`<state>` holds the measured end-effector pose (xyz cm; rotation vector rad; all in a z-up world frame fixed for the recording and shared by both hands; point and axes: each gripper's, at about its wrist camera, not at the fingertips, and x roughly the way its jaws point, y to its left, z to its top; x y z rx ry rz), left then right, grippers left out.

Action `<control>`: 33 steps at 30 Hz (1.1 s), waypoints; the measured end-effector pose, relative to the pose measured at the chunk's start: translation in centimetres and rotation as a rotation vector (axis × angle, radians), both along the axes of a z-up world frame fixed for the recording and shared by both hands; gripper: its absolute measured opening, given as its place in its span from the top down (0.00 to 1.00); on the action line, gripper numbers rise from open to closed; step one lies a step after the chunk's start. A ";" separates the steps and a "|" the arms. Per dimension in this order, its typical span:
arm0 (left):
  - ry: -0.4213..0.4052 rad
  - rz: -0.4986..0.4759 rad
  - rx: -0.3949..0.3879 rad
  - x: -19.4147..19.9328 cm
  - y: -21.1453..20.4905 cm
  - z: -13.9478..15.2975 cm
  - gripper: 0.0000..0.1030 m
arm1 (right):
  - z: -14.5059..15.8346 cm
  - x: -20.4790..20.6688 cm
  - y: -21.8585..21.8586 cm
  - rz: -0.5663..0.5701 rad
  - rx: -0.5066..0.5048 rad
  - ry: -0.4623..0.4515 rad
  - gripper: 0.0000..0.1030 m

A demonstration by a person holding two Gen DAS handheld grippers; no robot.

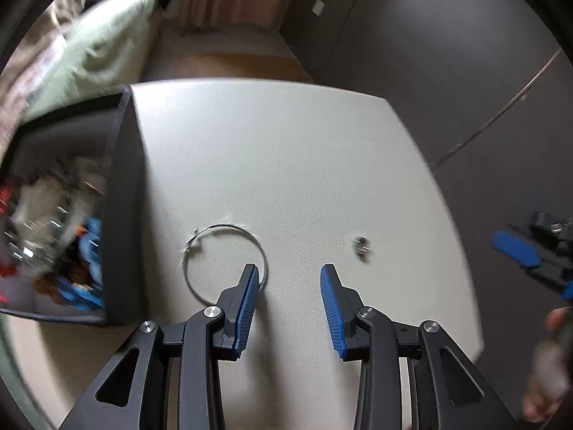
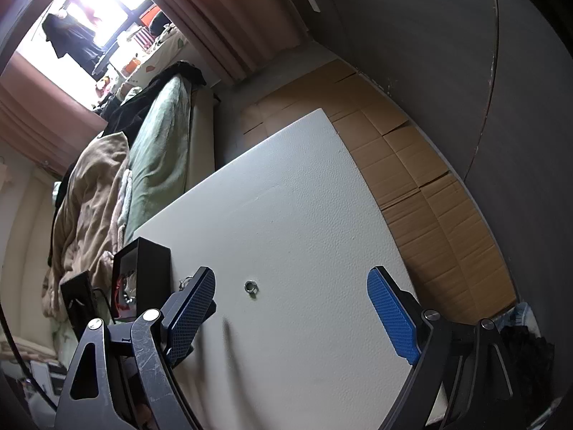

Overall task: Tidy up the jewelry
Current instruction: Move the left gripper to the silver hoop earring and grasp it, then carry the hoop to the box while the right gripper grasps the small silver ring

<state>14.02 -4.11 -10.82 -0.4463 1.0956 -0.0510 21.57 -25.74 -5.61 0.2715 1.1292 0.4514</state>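
A thin silver wire bangle point(image 1: 225, 263) lies flat on the white tabletop point(image 1: 286, 165), lower left of centre in the left wrist view, its near arc passing under the left finger of the left tongs point(image 1: 289, 306). A small silver ring point(image 1: 361, 247) rests apart from it, right of centre; in the right wrist view the same ring point(image 2: 250, 287) sits just below mid-frame, between the fingers of the right tongs point(image 2: 292, 313).

Both tongs are released, blue pads spread wide, gripping nothing. The right tongs also show at the right edge of the left view.

At the left of the left view an open dark fabric storage box point(image 1: 118, 193) stands on the tabletop, just beside the bangle. It holds a blurred jumble of red, blue, brown and silver pieces that cannot be told apart. In the right view the box point(image 2: 143, 276) appears at lower left, red and silver items showing inside.

Beyond the tabletop, a bed with green bedding point(image 2: 161, 150) and a tan blanket point(image 2: 93, 193) fills the left of the right view; flattened cardboard point(image 2: 422, 197) covers the floor at right.
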 end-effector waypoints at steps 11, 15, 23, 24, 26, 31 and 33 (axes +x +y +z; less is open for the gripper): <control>0.016 -0.100 -0.139 -0.3 -2.0 0.5 0.79 | 0.1 -0.2 0.3 0.008 -0.009 0.000 0.15; -0.023 -0.053 -0.052 -0.9 -0.9 1.9 0.79 | 0.1 -0.1 0.2 0.001 -0.009 0.002 0.15; 0.010 -0.008 0.127 -0.9 -1.2 0.8 0.79 | 0.0 -0.3 0.6 0.006 -0.012 0.002 0.15; 0.009 -0.009 0.152 -0.9 -1.4 0.7 0.79 | 0.0 -0.3 0.6 0.007 -0.012 0.002 0.15; 0.011 -0.015 0.186 -0.6 -2.1 0.2 0.79 | 0.0 -0.3 0.7 0.009 -0.012 0.002 0.15; -0.006 -0.028 0.244 -0.1 -2.9 -0.4 0.85 | -0.1 -0.2 0.7 0.011 -0.013 0.005 0.15; -0.008 -0.027 0.282 0.0 -2.7 -0.3 0.99 | -0.1 -0.3 0.8 0.012 -0.012 0.005 0.15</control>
